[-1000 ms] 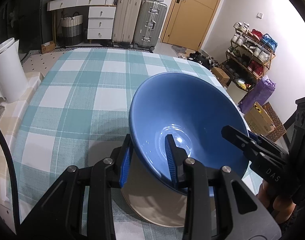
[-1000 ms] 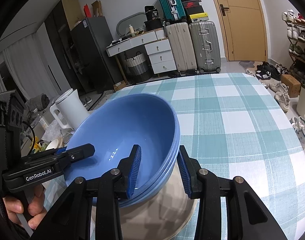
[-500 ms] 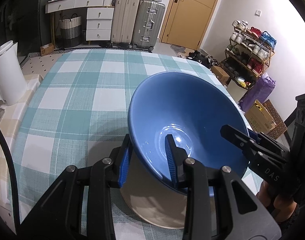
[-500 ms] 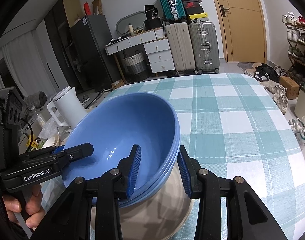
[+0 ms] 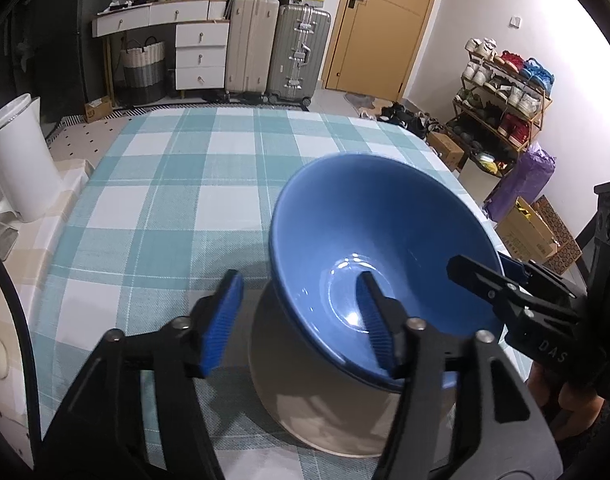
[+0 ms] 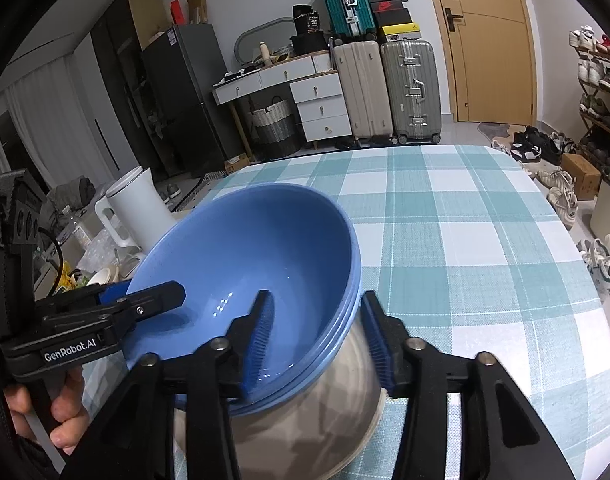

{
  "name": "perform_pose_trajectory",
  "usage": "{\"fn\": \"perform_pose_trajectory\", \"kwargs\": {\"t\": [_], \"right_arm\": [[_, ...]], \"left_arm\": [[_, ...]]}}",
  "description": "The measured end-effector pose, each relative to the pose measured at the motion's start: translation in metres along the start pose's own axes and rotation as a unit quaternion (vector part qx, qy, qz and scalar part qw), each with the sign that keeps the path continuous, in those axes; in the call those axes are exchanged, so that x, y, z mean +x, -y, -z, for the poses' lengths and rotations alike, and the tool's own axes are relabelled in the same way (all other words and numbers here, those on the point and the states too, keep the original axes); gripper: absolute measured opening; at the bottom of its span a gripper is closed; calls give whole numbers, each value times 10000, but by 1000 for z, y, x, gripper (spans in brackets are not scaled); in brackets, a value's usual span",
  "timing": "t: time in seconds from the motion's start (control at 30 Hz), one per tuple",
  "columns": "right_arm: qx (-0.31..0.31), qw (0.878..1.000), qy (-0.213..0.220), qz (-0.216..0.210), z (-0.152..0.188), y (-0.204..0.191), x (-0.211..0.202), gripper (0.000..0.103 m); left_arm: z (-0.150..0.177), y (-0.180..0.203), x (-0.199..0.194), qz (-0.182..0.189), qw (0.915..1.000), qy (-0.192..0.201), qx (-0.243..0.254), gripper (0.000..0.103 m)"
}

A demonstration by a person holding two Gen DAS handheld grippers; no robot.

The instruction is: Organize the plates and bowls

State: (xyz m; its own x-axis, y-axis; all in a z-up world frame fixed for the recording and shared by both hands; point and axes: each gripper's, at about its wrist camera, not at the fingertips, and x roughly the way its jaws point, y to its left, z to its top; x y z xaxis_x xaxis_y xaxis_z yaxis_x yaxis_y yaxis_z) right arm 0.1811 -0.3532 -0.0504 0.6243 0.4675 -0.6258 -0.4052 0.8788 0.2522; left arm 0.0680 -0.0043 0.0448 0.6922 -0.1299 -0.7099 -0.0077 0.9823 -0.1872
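Observation:
A stack of blue bowls (image 5: pixel 385 240) (image 6: pixel 245 248) rests tilted in a cream dish (image 5: pixel 317 412) (image 6: pixel 305 420) on the checked tablecloth. My left gripper (image 5: pixel 299 324) straddles the near left rim. Its jaws are opening: one pad stands clear outside the bowls, the other hangs inside, and neither presses. My right gripper (image 6: pixel 319 340) straddles the opposite rim, one pad inside and one just outside. Its jaws are opening too, with the rim loose between them. Each wrist view also shows the other gripper's fingers (image 5: pixel 485 280) (image 6: pixel 145 304) at the bowls' far rim.
A white kettle (image 5: pixel 17 164) (image 6: pixel 137 208) stands on a side surface left of the table. The tablecloth (image 5: pixel 165 208) stretches bare beyond the bowls to the far edge. Suitcases, drawers and a shoe rack line the room behind.
Both grippers were shut on the blue bowls' rim; now their jaws have spread apart and let it go. The bowls and both hands stayed in place.

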Motion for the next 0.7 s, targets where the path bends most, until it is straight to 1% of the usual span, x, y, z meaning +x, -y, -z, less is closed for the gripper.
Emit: {"fn": "perform_pose_trajectory", "kwargs": {"t": [0.07, 0.13, 0.17, 0.2, 0.23, 0.3, 0.33, 0.4, 0.43, 0.57, 0.7], "right_arm": [[-102, 9999, 3, 64, -1, -3, -1, 52], [-200, 9998, 43, 82, -2, -4, -2, 62], [-213, 9997, 79, 51, -2, -5, -4, 73], [-225, 9997, 114, -6, -2, -6, -6, 81], [-250, 9996, 139, -55, -3, -6, -8, 84], [-389, 9990, 180, -81, -4, -9, -12, 88], [-473, 9986, 220, -54, -4, -10, -14, 90], [-629, 9974, 358, 10, -4, -11, -21, 98], [-703, 9965, 448, 2, -2, -11, -26, 99], [-903, 9937, 657, -61, 2, -8, -40, 102], [-1112, 9906, 784, -121, 13, -5, -53, 102]], "left_arm": [[-1, -1, -2, 1, 10000, 50, 20, 72], [-2, -2, -6, -48, 9999, 118, 76, 81], [-2, -1, -9, -60, 9997, 176, 133, 81], [-2, -1, -11, -65, 9996, 205, 167, 82], [-2, -1, -14, -65, 9994, 248, 212, 85], [-2, -1, -21, -45, 9990, 344, 295, 95], [-2, -1, -26, -50, 9985, 424, 334, 102], [0, 0, -37, -63, 9972, 606, 422, 102], [0, 0, -42, -76, 9966, 690, 449, 102], [7, -4, -61, -55, 9939, 998, 476, 102], [20, -12, -76, -30, 9912, 1246, 438, 102]]}}
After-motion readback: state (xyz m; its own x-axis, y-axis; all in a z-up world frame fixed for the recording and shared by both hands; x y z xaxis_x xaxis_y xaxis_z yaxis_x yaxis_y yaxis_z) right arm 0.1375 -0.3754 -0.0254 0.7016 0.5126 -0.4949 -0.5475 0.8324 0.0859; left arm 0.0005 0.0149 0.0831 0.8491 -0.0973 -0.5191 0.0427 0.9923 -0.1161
